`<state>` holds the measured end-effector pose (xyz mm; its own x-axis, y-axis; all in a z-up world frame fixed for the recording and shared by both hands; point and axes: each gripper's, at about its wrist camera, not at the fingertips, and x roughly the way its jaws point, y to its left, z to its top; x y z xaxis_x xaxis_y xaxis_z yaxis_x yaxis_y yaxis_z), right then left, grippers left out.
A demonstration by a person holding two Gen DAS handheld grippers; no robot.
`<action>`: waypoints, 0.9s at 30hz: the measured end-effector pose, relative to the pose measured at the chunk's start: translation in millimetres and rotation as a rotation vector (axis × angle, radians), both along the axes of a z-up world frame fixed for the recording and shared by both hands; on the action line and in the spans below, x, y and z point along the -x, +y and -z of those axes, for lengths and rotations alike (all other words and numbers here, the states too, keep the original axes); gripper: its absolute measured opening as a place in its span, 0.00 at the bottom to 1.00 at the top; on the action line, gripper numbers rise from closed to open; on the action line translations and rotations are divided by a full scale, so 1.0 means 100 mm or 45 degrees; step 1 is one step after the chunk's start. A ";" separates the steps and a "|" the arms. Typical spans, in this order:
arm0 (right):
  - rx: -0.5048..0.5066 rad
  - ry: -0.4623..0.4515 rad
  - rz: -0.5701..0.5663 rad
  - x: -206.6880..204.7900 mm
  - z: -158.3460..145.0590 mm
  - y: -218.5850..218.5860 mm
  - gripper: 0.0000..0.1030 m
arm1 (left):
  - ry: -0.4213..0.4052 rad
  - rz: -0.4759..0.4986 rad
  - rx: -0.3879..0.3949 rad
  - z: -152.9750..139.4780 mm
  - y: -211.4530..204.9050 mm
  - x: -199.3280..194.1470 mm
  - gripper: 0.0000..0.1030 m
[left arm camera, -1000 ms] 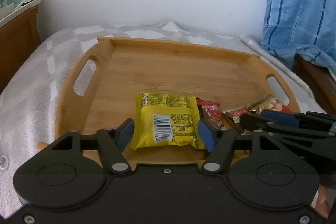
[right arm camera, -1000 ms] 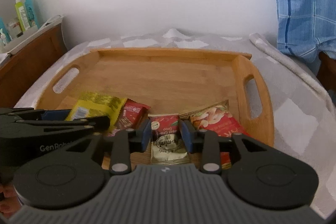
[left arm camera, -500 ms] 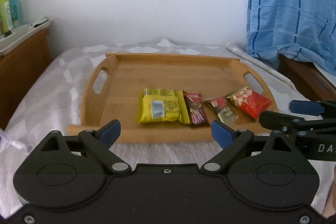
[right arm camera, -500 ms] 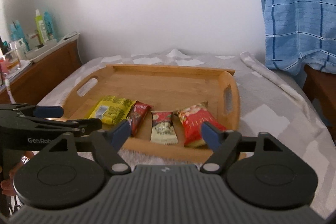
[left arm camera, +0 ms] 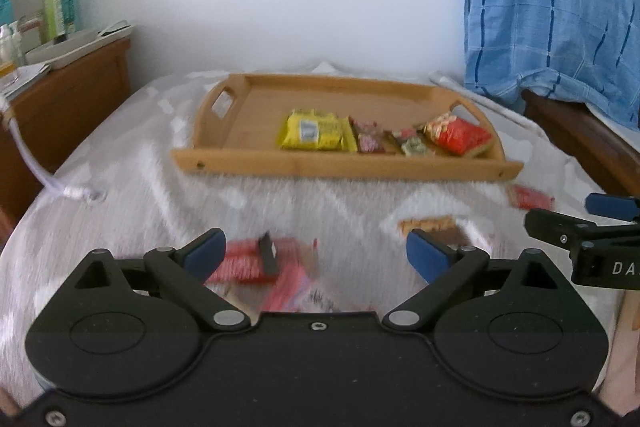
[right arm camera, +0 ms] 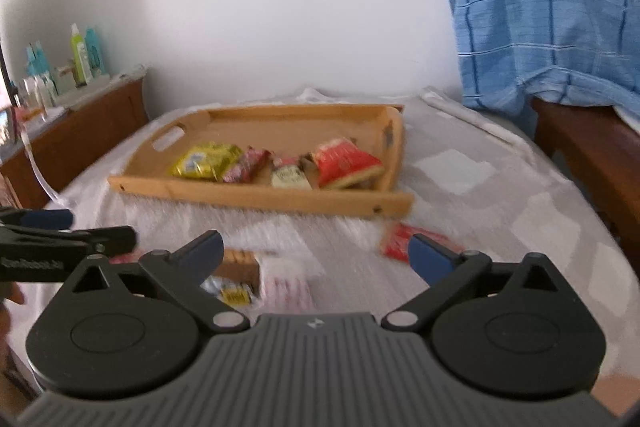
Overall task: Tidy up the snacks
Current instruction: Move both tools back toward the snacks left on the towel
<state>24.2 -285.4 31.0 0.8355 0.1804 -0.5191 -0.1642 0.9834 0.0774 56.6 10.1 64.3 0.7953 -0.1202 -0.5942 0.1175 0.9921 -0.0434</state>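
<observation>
Well beyond both sets of jaws, the wooden tray (left arm camera: 240, 163) sits on the bed (left arm camera: 120, 163), four snack packets (left arm camera: 316, 135) lined along its near edge. The left gripper (left arm camera: 316, 253) and right gripper (right arm camera: 316, 253) have just been opening, jaws released, nothing gripped; loose packets (left arm camera: 248, 263) lie blurred beneath them.

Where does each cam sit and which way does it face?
Left wrist: on the left gripper, angled down over the bed at the tray; right gripper at right edge.
Right wrist: on the right gripper, same tray from further right; left gripper at left edge.
Shared: tray, four snacks in it, blue shirt.
</observation>
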 end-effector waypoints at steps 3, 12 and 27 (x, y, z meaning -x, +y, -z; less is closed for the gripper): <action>0.061 -0.041 0.050 0.16 0.12 0.01 1.00 | -0.064 -0.046 -0.015 0.10 0.02 0.17 0.94; 0.061 -0.133 0.104 0.36 0.30 0.04 1.00 | -0.058 -0.040 -0.068 0.30 -0.05 0.31 0.94; 0.148 -0.167 0.130 0.46 0.46 0.26 1.00 | -0.011 0.029 -0.167 0.45 -0.19 0.17 0.64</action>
